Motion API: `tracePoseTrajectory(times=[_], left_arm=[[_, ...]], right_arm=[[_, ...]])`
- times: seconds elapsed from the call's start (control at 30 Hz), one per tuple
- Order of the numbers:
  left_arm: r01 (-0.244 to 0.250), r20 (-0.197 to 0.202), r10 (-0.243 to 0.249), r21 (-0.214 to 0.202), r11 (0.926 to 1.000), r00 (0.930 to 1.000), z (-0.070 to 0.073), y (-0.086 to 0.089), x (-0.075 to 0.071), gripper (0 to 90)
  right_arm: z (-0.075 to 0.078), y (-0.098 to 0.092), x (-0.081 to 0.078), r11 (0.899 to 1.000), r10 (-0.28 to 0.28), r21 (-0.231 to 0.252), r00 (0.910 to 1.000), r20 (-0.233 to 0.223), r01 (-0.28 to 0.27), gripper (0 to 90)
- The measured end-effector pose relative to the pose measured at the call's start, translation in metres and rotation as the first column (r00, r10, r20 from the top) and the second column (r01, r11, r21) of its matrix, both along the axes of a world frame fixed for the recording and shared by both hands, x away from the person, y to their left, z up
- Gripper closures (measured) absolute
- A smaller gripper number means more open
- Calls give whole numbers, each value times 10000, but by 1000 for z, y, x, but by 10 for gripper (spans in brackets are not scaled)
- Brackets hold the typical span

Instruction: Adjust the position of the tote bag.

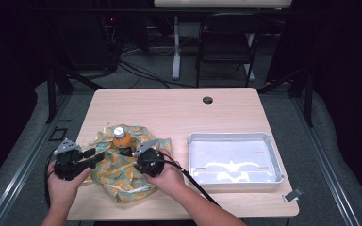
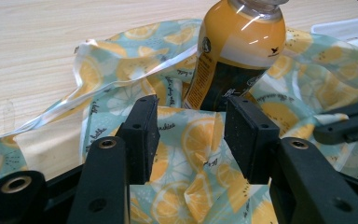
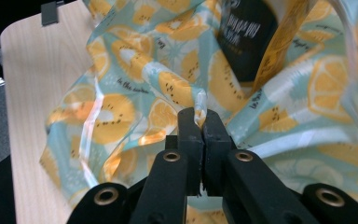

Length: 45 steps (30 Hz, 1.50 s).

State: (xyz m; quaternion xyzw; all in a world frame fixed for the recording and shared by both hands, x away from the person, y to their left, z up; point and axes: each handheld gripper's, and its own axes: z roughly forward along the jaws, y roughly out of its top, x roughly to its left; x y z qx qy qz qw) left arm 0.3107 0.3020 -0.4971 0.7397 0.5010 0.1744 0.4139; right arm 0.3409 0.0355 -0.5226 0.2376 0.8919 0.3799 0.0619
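An orange juice bottle (image 1: 121, 139) with a white cap stands upright on a crumpled lemon-print cloth (image 1: 118, 175) at the table's front left. My left gripper (image 1: 96, 154) lies left of the bottle. Its jaws stand open (image 2: 191, 126) over a raised fold of the cloth (image 2: 121, 74), with the bottle (image 2: 235, 51) just beyond them. My right gripper (image 1: 132, 153) sits at the bottle's right side. In the right gripper view it (image 3: 200, 119) is shut on a pinched ridge of the cloth (image 3: 135, 93), close to the bottle's dark label (image 3: 256, 37).
A grey metal tray (image 1: 235, 136) sits at the table's right. A small black clip (image 1: 293, 194) lies near the front right corner. A round cable hole (image 1: 208, 100) is at the back edge. A folding chair (image 1: 226, 42) stands behind the table.
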Motion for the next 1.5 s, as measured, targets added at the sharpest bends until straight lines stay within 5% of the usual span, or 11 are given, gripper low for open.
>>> tracePoseTrajectory(times=[0.47,0.8,0.97,1.23,1.5], left_arm=[[431,-441,-423,177,9989,9981,-16,-18,5,536],[771,-928,-755,139,9969,9928,-45,-39,7,505],[559,-1098,-486,644,9964,9928,-56,-45,11,501],[599,-1077,-498,930,9939,9929,-62,-47,13,880],[1056,-1023,-944,1100,9883,9903,-47,-44,4,900]], right_arm=[[-8,-20,-14,9995,-207,248,9998,-71,209,892],[-10,-21,-14,9988,-287,394,9995,-91,290,889],[-11,-20,-14,9986,-278,441,9996,-94,282,887],[-12,-19,-14,9984,-298,486,9995,-110,303,887],[-11,-22,-15,9977,-415,540,9991,-42,417,887]])
